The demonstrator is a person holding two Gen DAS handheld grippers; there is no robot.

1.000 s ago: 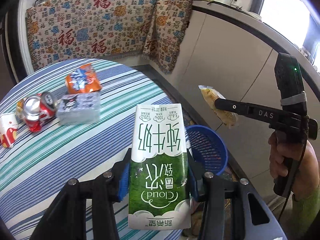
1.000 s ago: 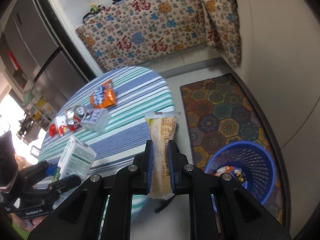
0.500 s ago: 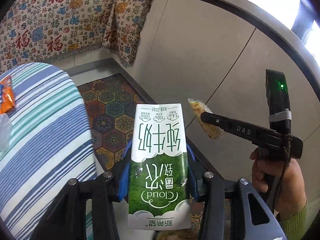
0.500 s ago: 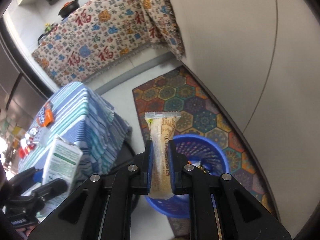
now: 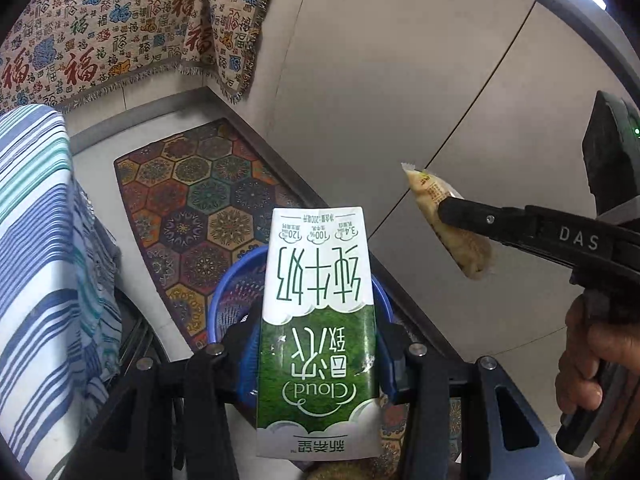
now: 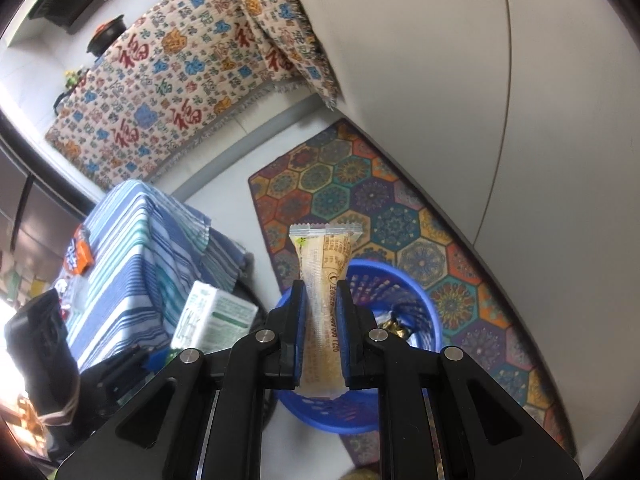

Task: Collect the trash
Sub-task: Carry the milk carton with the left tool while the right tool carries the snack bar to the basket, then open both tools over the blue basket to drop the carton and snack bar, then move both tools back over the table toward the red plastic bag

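Observation:
A green and white milk carton (image 5: 318, 320) stands upright between the blue pads of my left gripper (image 5: 316, 346), which is shut on it. The carton hangs over the blue basket (image 5: 224, 300) on the floor. My right gripper (image 6: 322, 300) is shut on a long yellowish snack packet (image 6: 324, 256), held over the same basket (image 6: 404, 280), which has some trash inside. In the left wrist view the packet (image 5: 428, 192) sits to the right of the carton. In the right wrist view the carton (image 6: 216, 320) is at the lower left.
The table with its blue striped cloth (image 6: 128, 240) stands left of the basket, with an orange packet (image 6: 78, 256) and other trash on it. A patterned rug (image 6: 360, 192) lies under the basket beside grey cabinet fronts (image 5: 400, 80). A person's hand (image 5: 592, 352) grips the right handle.
Both grippers swung off the table to the right and sank toward the floor, each still holding its item. The basket now lies right under the carton and the packet.

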